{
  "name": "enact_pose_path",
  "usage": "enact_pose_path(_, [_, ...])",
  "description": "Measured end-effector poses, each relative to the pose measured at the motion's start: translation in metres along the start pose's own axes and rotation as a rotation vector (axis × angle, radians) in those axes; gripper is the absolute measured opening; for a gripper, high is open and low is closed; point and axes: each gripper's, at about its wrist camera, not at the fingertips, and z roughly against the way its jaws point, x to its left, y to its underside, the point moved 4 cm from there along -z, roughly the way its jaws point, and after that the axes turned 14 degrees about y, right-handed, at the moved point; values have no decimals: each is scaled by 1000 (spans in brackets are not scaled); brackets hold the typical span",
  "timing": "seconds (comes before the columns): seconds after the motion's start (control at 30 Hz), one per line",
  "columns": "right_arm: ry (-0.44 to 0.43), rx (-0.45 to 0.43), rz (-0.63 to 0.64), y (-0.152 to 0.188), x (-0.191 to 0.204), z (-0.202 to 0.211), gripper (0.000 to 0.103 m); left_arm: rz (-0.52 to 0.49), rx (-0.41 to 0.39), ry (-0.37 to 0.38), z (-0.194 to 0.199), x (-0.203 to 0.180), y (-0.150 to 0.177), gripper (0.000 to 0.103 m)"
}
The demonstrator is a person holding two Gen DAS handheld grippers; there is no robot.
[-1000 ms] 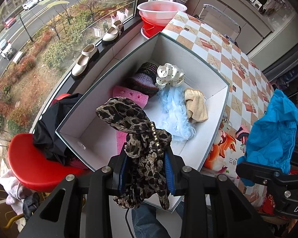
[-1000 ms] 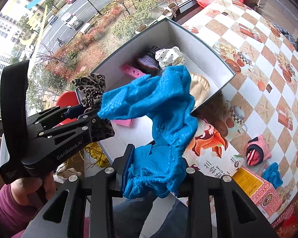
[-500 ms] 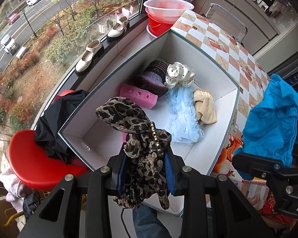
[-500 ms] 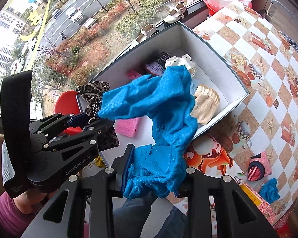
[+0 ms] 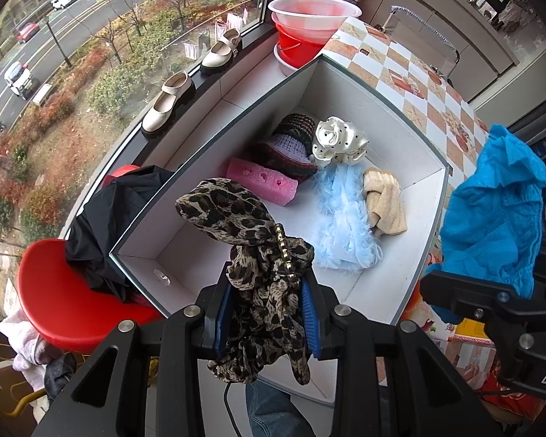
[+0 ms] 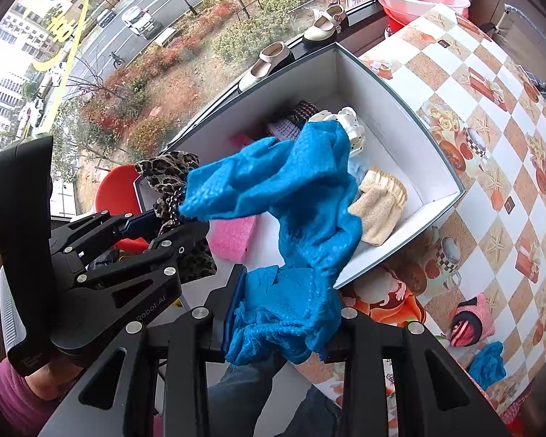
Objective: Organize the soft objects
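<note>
While the left wrist view shows the whole white box (image 5: 415, 138) interior w/ pink sponge (image 5: 261, 180), knit hats (image 5: 291, 145) and pale blue fluffy item (image 5: 344, 225), only the right wrist view shows a pink-black item (image 6: 471, 320) on the checkered table (image 6: 491, 116). Left tool (image 5: 265, 313) is clamped on a crumpled leopard-print scarf (image 5: 233, 215) above the box's near corner; right tool (image 6: 284, 313) is closed on a bunched bright blue cloth (image 6: 302, 189), also over the box's near edge.
</note>
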Motion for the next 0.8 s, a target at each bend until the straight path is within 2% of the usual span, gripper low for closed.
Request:
enact_pose_path(0.33, [2,7,1,-7,1,-6,33,2,4,0,0,1,-1,35])
enact_pose_path(0.43, [3,7,-2,-10,0,-7,33,-16,-3,-24,0,0,-1,47])
enact_pose_path(0.5, [1,3,-2,-12,0,-6,33,-34,-16,-49,1,-1,-3,68])
enact_pose_path(0.53, [-3,2,-3,-14,0,-6,36,-40,-23,-61,3,-1,-4,73])
enact_pose_path(0.57, [-7,-1,-6,-15,-1,-5,47,-45,-31,-64,4,-2,-5,78])
enact_pose_path(0.6, [-8,-6,-9,-16,-1,-4,51,-48,-34,-60,6,-2,-5,79])
enact_pose_path(0.7, [-15,-17,-22,-18,-4,0,54,-39,-7,-49,3,0,-7,79])
enact_pose_path(0.73, [-17,-17,-29,-18,-5,0,66,-34,7,-42,0,0,-7,79])
enact_pose_path(0.77, [-19,-16,-39,-19,-7,1,85,-31,11,-48,0,0,-7,80])
enact_pose_path(0.8, [-18,-16,-52,-18,-9,3,92,-31,12,-62,0,0,-7,82])
